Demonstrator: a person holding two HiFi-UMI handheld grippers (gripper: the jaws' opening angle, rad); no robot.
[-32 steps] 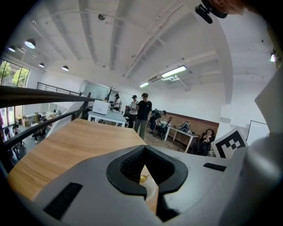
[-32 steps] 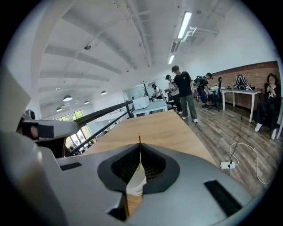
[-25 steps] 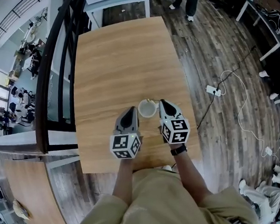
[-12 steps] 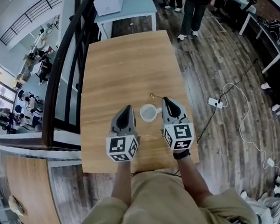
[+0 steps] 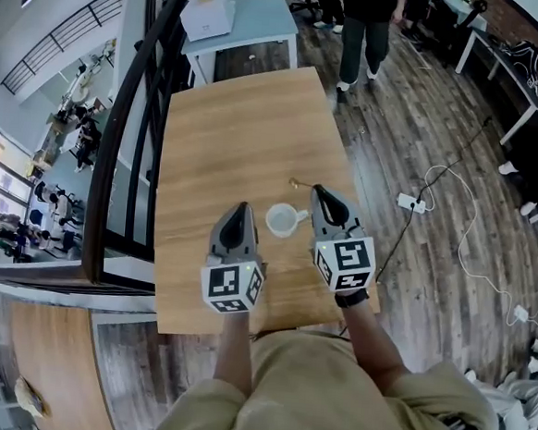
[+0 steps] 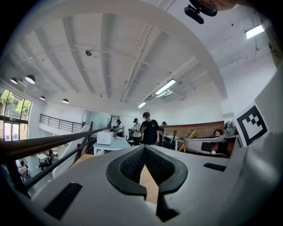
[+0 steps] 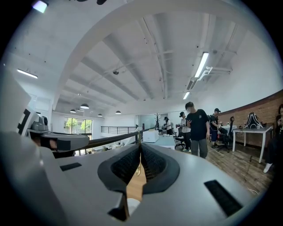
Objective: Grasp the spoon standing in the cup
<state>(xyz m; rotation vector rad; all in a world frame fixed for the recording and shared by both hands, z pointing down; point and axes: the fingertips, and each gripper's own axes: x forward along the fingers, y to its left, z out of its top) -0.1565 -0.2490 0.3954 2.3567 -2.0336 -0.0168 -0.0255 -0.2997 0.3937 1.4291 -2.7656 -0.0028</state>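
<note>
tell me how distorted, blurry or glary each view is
Head view: fisheye bows the table edges and the railing; the light is even and the cup is sharp. Left gripper view: heavy fisheye, black corners, soft foreground. Right gripper view: the same dark corners, and the ceiling strip light is slightly blown out.

A person in black (image 5: 363, 27) is standing on the wooden floor (image 5: 426, 110) beyond the desk (image 5: 239, 128); 1 power strip (image 5: 409, 203) is lying nearby.

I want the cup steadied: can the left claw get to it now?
Probably yes: the cup stands just beside the left claw, nothing between, though its jaws are shut.
</note>
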